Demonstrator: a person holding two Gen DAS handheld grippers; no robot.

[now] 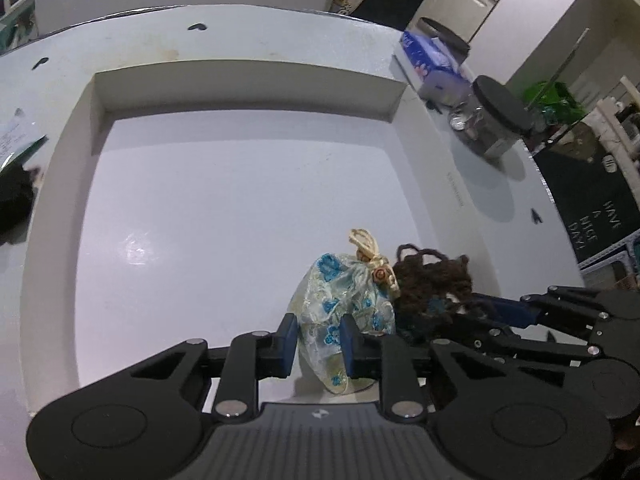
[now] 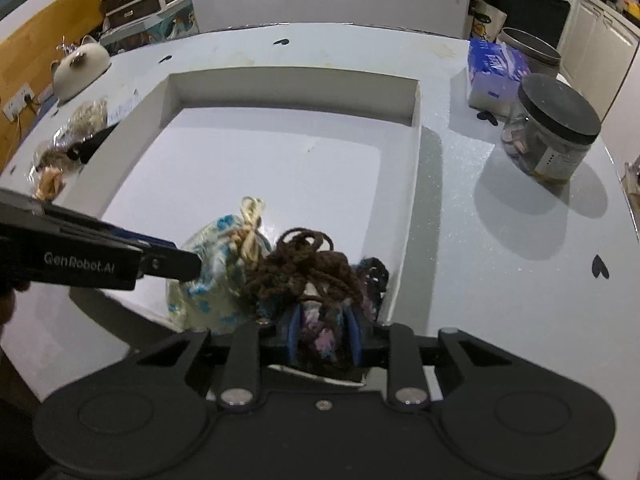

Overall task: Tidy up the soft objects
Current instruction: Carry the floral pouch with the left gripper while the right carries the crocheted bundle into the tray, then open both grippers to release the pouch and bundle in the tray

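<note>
A cream fabric pouch with blue flowers (image 1: 344,304) sits in the near right part of a shallow white tray (image 1: 248,88). My left gripper (image 1: 318,344) is shut on its lower part. Touching its right side lies a brown crocheted pouch (image 1: 432,280). In the right wrist view my right gripper (image 2: 325,332) is shut on the brown pouch (image 2: 308,268), with the flowered pouch (image 2: 216,276) to its left inside the tray (image 2: 412,184). The left gripper's arm (image 2: 100,260) reaches in from the left.
A black-lidded jar (image 2: 552,128), a blue tissue pack (image 2: 496,68) and a round tin (image 2: 532,50) stand right of the tray. More soft items (image 2: 68,148) and a white teapot (image 2: 80,66) lie to the tray's left. The table edge curves close on the right.
</note>
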